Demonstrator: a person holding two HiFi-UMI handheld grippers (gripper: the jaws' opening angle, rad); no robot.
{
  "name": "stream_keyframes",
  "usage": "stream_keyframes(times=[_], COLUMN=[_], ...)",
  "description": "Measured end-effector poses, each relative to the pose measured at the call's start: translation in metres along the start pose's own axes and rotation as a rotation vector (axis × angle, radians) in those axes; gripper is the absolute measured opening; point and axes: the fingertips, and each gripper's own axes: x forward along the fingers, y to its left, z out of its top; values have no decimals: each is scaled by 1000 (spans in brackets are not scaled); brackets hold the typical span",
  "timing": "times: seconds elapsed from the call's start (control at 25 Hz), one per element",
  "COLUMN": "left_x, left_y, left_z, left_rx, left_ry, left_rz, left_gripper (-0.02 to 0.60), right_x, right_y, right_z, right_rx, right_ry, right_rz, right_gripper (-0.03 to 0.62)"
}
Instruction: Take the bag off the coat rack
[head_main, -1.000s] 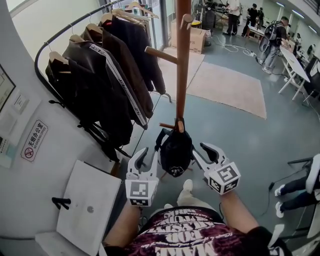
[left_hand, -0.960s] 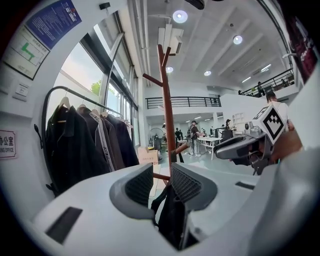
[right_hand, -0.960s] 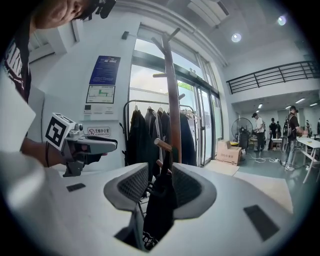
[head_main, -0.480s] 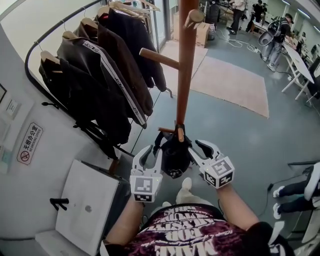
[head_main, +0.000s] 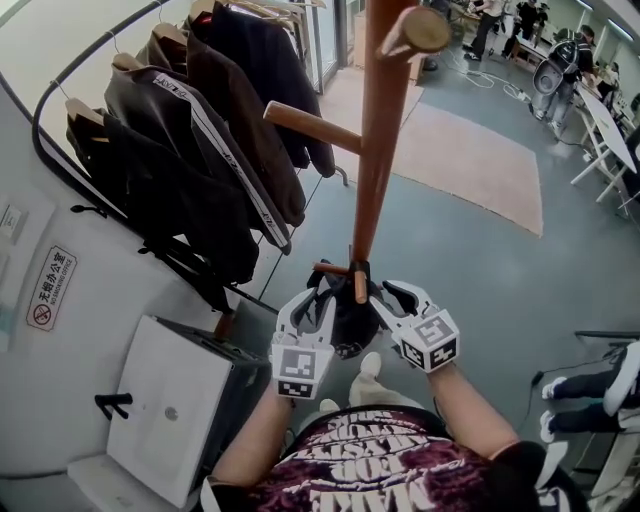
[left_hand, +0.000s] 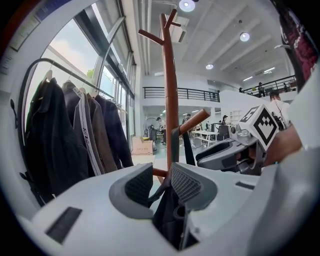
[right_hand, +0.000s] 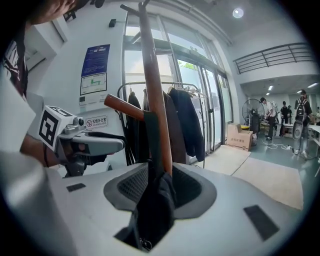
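Note:
A small black bag (head_main: 350, 318) hangs from a low peg (head_main: 357, 287) of the brown wooden coat rack (head_main: 376, 150), just in front of my feet. My left gripper (head_main: 310, 306) is at the bag's left side. In the left gripper view its jaws (left_hand: 161, 183) stand a little apart, with a bag strap (left_hand: 161, 189) running up between them and the bag (left_hand: 167, 217) below. My right gripper (head_main: 386, 300) is at the bag's right side. In the right gripper view the bag's top (right_hand: 154, 207) fills the gap between the pads (right_hand: 161, 186), against the rack's pole (right_hand: 152, 90).
Dark jackets (head_main: 190, 150) hang on a curved rail at the left, close to the rack. A white cabinet (head_main: 170, 400) stands at my lower left. A higher peg (head_main: 310, 125) juts left above the bag. A beige rug (head_main: 470, 165) and people lie beyond.
Both grippers have moved in from either side of the bag until their jaws are around its top. The view has drawn closer to the rack.

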Motion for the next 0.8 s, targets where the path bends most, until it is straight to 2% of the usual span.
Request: stream_keyframes(times=[0.28,0.56,0.8], left_x=[29,46,54], left_y=[-12,-22,-20], left_z=[-12,-22,-36], left_rx=[6,12,11], left_ry=[41,47,93], left_rz=[-40,-81,-33], left_gripper=[104,104,93], right_x=[19,30,30], right_y=[-6,-3,1], right_z=[-10,-13,-12], right_rx=[42,98,35], right_ry=[34,17,20], right_rz=[44,82,74], right_gripper=[149,138,75])
